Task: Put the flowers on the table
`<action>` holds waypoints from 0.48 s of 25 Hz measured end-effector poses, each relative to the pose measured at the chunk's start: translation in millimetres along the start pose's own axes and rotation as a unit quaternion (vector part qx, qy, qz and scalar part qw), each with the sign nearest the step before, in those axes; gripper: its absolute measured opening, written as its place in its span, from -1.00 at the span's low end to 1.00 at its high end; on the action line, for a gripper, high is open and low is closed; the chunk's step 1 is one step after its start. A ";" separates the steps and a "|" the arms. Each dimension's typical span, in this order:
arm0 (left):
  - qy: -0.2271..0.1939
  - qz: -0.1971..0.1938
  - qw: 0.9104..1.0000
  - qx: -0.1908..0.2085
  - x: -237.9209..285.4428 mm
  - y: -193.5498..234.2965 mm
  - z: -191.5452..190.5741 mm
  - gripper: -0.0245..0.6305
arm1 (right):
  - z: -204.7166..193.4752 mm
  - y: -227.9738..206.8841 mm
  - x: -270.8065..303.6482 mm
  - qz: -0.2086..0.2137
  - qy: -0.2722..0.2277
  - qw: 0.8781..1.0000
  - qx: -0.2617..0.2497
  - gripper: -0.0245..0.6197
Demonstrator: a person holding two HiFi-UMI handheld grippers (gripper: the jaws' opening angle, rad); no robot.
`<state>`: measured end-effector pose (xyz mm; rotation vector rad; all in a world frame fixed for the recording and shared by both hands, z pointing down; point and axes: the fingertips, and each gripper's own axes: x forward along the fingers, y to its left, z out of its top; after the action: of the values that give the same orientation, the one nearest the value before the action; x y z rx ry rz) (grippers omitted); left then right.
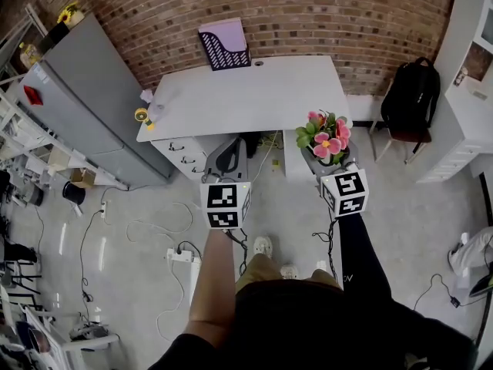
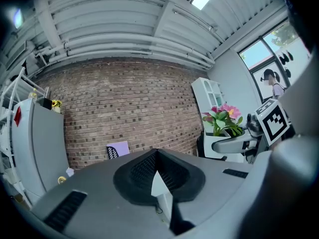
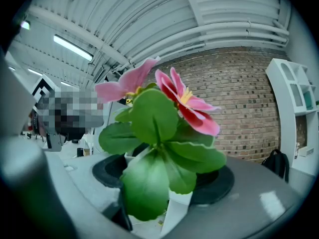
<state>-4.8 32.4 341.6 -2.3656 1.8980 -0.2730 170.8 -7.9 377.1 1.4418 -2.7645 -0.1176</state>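
A small plant with pink flowers (image 1: 328,139) and green leaves is held above the floor, in front of the right end of the white table (image 1: 246,95). My right gripper (image 1: 333,163) is shut on its base; in the right gripper view the flowers (image 3: 164,118) fill the middle and hide most of the jaws of that gripper (image 3: 154,210). My left gripper (image 1: 229,149) hangs in front of the table's edge, shut with nothing in it. In the left gripper view its jaws (image 2: 158,180) meet, and the flowers (image 2: 224,116) show at the right.
A purple and black file tray (image 1: 223,46) stands at the table's back edge; small yellow items (image 1: 142,115) sit at its left corner. A grey cabinet (image 1: 92,102) is at left. A black backpack (image 1: 412,95) and white shelves (image 1: 470,91) are at right. Cables and a power strip (image 1: 179,255) lie on the floor.
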 end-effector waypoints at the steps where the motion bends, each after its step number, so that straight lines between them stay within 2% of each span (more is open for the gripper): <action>1: 0.000 -0.001 1.000 0.000 4.2 1.1 -0.1 -0.90 | 0.0 -1.3 3.1 0.000 -0.001 1.000 0.000 0.14; 6: 0.000 -0.003 1.000 0.001 30.5 15.8 -4.2 -0.90 | -3.4 -9.5 27.1 -0.002 -0.005 1.000 0.002 0.14; 12: -0.004 -0.008 1.000 -0.002 78.0 46.0 -5.1 -0.90 | -2.3 -25.1 83.7 -0.006 -0.005 1.000 0.001 0.14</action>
<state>-33.6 -53.6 344.2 -2.3818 1.8784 -0.2605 143.6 -91.0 376.1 1.4612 -2.7657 -0.1237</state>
